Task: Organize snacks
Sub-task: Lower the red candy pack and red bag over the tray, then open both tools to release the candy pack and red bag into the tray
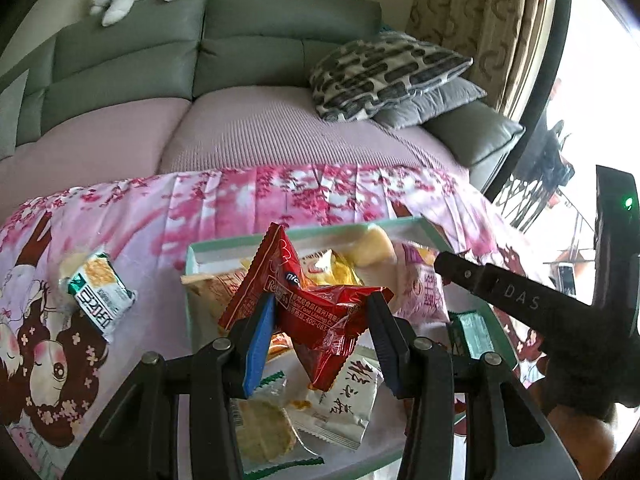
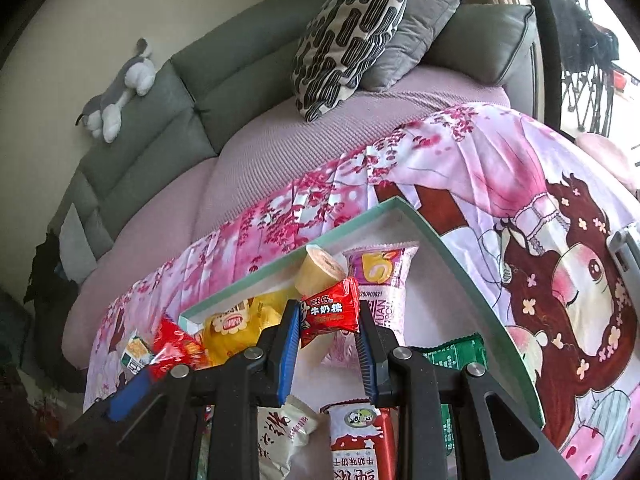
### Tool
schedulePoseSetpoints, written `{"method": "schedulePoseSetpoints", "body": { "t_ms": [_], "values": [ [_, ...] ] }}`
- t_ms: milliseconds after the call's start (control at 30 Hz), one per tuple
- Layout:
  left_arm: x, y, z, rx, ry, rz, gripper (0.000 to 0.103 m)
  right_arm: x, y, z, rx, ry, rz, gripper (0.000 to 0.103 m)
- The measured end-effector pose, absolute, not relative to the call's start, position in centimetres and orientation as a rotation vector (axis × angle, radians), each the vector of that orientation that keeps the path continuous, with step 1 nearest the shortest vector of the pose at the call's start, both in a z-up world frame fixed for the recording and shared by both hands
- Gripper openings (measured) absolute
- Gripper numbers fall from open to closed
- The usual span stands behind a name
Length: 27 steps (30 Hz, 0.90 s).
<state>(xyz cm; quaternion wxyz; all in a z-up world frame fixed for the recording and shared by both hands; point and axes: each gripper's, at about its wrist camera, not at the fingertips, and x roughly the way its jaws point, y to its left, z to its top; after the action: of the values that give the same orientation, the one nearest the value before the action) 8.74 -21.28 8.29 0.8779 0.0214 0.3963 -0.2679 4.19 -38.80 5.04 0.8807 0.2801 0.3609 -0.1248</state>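
Observation:
A mint-rimmed white tray (image 1: 320, 229) (image 2: 452, 252) on the pink cartoon cloth holds several snack packets. My left gripper (image 1: 322, 312) is shut on a red wafer packet (image 1: 308, 304) and holds it above the tray. My right gripper (image 2: 329, 320) is shut on a small red milk-candy packet (image 2: 330, 312), also over the tray. The red wafer packet also shows at the left of the right wrist view (image 2: 176, 344). A green-and-white cracker packet (image 1: 98, 292) lies on the cloth left of the tray. The right gripper's arm shows in the left wrist view (image 1: 508, 292).
In the tray lie a purple cake pack (image 2: 380, 288), a yellow bag (image 2: 240, 324), a roll cake (image 2: 320, 272), a white tea packet (image 1: 344, 404) and a green packet (image 2: 456, 352). A grey sofa (image 1: 200, 48) with cushions (image 1: 384, 72) stands behind.

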Motion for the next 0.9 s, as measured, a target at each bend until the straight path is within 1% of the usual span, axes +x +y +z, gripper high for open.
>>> {"method": "schedulePoseSetpoints", "body": {
  "t_ms": [367, 900],
  "values": [
    [9.1, -22.3, 6.8, 0.074, 0.859, -0.555, 0.049, 4.9, -38.0, 4.0, 0.570, 0.813, -0.228, 0.030],
    [9.2, -22.4, 6.7, 0.090, 0.851, -0.553, 0.049, 5.4, -37.1, 3.8, 0.552, 0.833, -0.213, 0.031]
  ]
}}
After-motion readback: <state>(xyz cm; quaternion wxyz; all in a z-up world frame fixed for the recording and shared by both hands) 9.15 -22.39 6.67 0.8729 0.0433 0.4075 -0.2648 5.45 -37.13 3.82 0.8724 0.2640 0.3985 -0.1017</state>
